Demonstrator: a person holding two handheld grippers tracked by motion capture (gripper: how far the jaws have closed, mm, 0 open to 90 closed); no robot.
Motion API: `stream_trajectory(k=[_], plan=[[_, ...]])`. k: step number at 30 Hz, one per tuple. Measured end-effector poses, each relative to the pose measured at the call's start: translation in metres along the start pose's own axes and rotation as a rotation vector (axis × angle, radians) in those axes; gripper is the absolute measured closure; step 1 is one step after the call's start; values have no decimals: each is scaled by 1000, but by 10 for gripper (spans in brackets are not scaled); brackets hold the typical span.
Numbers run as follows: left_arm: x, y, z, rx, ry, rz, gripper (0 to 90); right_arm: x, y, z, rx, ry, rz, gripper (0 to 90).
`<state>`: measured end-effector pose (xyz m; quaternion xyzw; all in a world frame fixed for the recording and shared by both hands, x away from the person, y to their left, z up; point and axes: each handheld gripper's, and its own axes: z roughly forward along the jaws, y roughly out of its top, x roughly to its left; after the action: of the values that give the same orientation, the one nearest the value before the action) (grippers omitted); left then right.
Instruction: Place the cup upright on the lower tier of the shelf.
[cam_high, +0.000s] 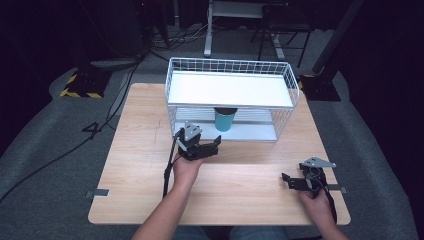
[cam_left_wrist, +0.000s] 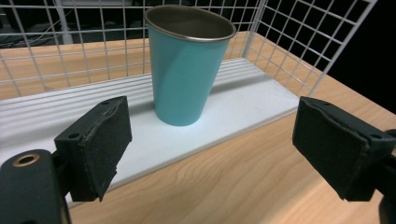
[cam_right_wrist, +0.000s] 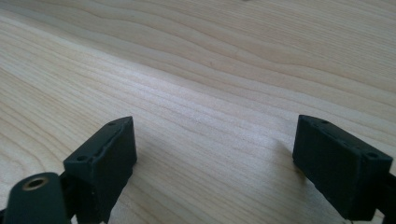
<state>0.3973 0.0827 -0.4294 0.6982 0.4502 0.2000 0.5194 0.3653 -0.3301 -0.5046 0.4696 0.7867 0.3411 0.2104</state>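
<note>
Teal cup (cam_left_wrist: 187, 70): tapered, plain metal rim and inside, upright, undamaged. It stands on the lower white shelf of the wire rack (cam_high: 292, 82) toward the worktop's (cam_high: 145, 150) far edge. Left gripper (cam_high: 216, 143) just before it, jaws apart, nothing held. Right gripper (cam_high: 286, 178) near the front right corner, jaws wide, empty.

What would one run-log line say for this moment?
left gripper: open, facing teal cup | cup: upright on rack's lower shelf | right gripper: open, over table
</note>
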Motion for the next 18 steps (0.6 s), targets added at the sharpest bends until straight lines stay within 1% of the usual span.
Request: stream_trajectory(k=[3, 5, 9, 10, 11, 14, 15, 16, 18], plan=[[3, -2, -14, -8, 9, 8, 125, 1, 1, 1, -3, -2, -1, 136], [4, -3, -24, -5, 6, 17, 126, 1, 1, 1, -3, -3, 0, 136], [1, -5, -42, -17, 11, 77, 131, 1, 1, 1, -2, -3, 1, 136], [1, -6, -46, -24, 8, 86, 131, 1, 1, 1, -3, -3, 1, 135], [1, -7, -50, -25, 4, 85, 131, 1, 1, 1, -3, -3, 0, 136], [1, -10, -60, -18, -4, 85, 131, 1, 1, 1, -3, -3, 1, 135], [1, -13, -66, -5, -2, 109, 131, 2, 1, 1, -1, -5, 4, 136], [1, -13, -66, -5, -2, 109, 131, 2, 1, 1, -1, -5, 4, 136], [1, -17, -72, 5, 1, 136, 131, 2, 1, 1, -1, -5, 5, 136]])
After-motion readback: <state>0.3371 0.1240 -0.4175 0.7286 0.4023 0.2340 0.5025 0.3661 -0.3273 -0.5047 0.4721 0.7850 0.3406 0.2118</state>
